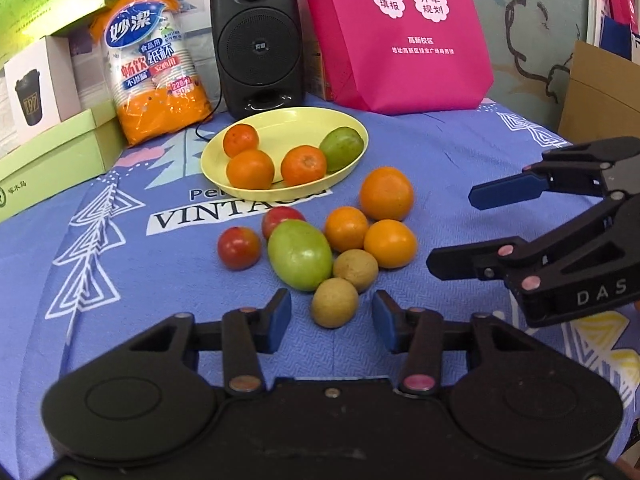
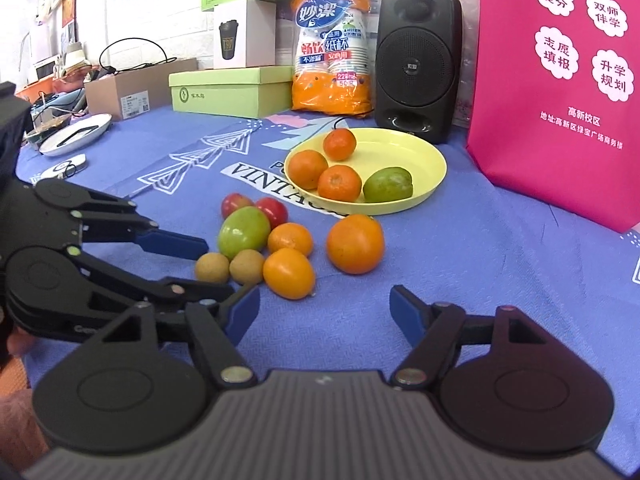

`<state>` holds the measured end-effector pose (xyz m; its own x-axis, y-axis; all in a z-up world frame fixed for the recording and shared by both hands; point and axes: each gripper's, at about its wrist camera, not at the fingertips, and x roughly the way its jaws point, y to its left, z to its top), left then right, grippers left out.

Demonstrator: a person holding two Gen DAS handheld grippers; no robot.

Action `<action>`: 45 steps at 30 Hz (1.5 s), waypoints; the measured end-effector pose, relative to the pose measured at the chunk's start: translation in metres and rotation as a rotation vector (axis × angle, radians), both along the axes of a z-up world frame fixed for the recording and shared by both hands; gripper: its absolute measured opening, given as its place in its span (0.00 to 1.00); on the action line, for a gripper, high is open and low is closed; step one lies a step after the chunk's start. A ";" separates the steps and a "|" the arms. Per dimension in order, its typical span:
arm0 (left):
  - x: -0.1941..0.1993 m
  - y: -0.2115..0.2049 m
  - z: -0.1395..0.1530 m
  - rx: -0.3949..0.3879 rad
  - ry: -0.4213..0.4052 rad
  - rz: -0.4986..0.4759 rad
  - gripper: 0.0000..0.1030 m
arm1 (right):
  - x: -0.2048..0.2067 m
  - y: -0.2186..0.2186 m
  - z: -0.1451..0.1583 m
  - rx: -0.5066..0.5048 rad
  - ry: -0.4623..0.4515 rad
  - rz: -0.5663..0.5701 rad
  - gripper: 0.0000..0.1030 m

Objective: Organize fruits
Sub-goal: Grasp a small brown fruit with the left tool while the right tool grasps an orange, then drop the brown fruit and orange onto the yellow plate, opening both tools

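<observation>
A yellow plate (image 1: 352,124) (image 2: 424,148) holds three tangerines and a green fruit (image 1: 343,148). In front of it on the blue cloth lie a green mango (image 1: 299,254) (image 2: 243,231), two red fruits (image 1: 239,247), three oranges (image 1: 386,193) (image 2: 355,243) and two brown kiwis (image 1: 334,302) (image 2: 212,267). My left gripper (image 1: 332,320) (image 2: 220,266) is open, its fingers either side of the nearest kiwi, not touching it. My right gripper (image 2: 324,314) (image 1: 450,232) is open and empty, right of the pile.
At the back stand a black speaker (image 1: 256,40), an orange pack of paper cups (image 1: 154,64), a pink bag (image 1: 396,32) and green boxes (image 1: 52,156). A white dish (image 2: 76,134) and cardboard box (image 2: 136,88) lie far left.
</observation>
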<state>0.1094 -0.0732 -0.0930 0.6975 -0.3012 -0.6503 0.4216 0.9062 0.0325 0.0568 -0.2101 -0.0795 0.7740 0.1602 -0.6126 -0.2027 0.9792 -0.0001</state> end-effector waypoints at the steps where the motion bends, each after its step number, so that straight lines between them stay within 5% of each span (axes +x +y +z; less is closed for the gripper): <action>1: 0.001 0.000 0.000 -0.009 0.005 -0.001 0.37 | 0.000 0.000 0.000 0.000 0.000 0.000 0.69; 3: 0.003 0.002 0.001 -0.030 0.024 -0.007 0.25 | 0.001 0.001 -0.001 0.002 0.005 0.002 0.69; 15: 0.001 0.017 0.006 -0.025 0.022 0.049 0.25 | 0.012 0.020 -0.004 -0.044 0.023 0.043 0.69; 19: 0.003 0.027 0.005 -0.044 0.040 0.073 0.25 | 0.026 0.025 -0.013 -0.058 0.074 0.026 0.43; 29: 0.001 0.027 0.003 -0.049 0.038 0.073 0.25 | 0.039 0.030 -0.017 -0.043 0.068 0.013 0.43; 32: 0.002 0.027 0.002 -0.052 0.040 0.075 0.25 | 0.039 0.030 -0.018 -0.019 0.063 0.021 0.32; 45: -0.004 0.034 0.017 -0.084 0.022 0.065 0.25 | 0.014 0.021 -0.002 0.026 0.027 0.006 0.32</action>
